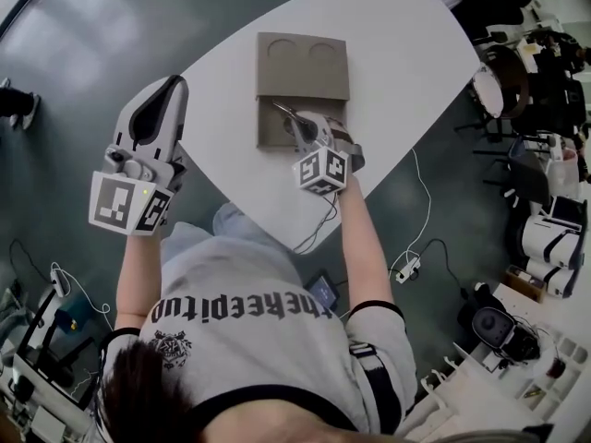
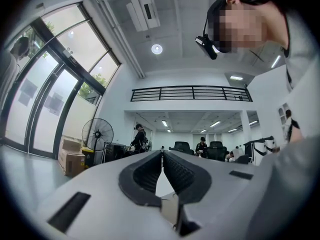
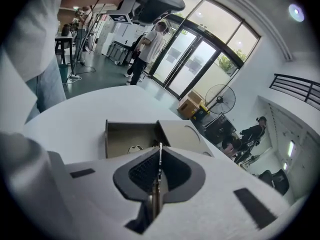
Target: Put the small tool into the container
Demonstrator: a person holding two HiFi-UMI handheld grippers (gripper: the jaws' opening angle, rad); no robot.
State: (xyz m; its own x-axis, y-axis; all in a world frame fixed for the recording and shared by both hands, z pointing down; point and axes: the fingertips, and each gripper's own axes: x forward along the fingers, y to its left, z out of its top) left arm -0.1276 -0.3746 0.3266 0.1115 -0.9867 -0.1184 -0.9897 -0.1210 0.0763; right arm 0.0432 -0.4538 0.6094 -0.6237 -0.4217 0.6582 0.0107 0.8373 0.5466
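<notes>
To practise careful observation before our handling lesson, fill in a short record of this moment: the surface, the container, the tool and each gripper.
surface: white table
container: open grey-brown cardboard box; its flat lid with two round recesses lies open beyond it
tool: thin metal tool, held above the box, not released
right gripper: shut on the tool, over the box
left gripper: shut, nothing in it, held off the table's left side

A white tabletop is set on grey floor. Tall windows are seen at frame left, a standing fan beside them, and a railing above.
</notes>
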